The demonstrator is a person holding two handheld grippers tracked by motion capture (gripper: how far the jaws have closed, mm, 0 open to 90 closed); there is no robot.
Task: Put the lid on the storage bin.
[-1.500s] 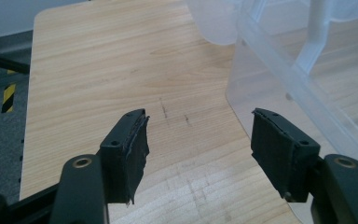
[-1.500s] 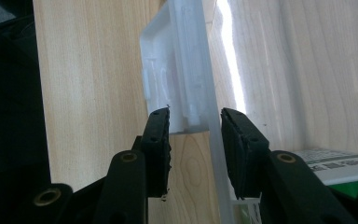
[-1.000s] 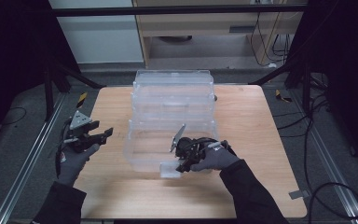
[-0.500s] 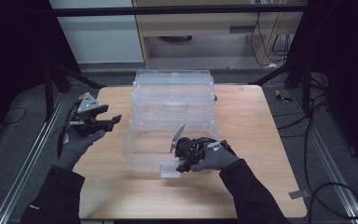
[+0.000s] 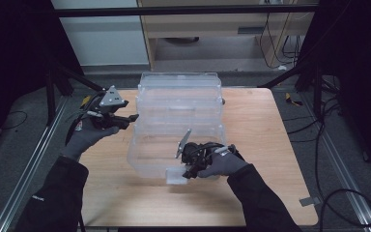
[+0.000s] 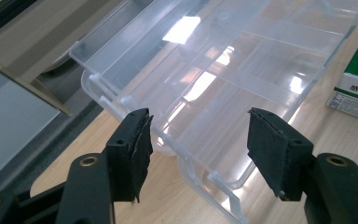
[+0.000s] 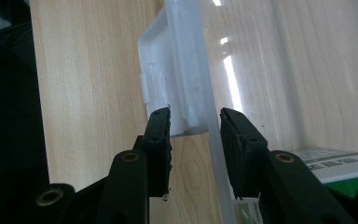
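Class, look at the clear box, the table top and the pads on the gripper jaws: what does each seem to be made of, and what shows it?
Box: probably clear, glossy plastic; the table shows through it and it throws bright glints.
Table: pale wood or wood-look laminate, matt; grain lines run across it.
Pads: seemingly black rubber or foam, dull, with rough edges.

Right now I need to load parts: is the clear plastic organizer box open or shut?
Open: the clear organizer box has its lid raised behind, dividers exposed.
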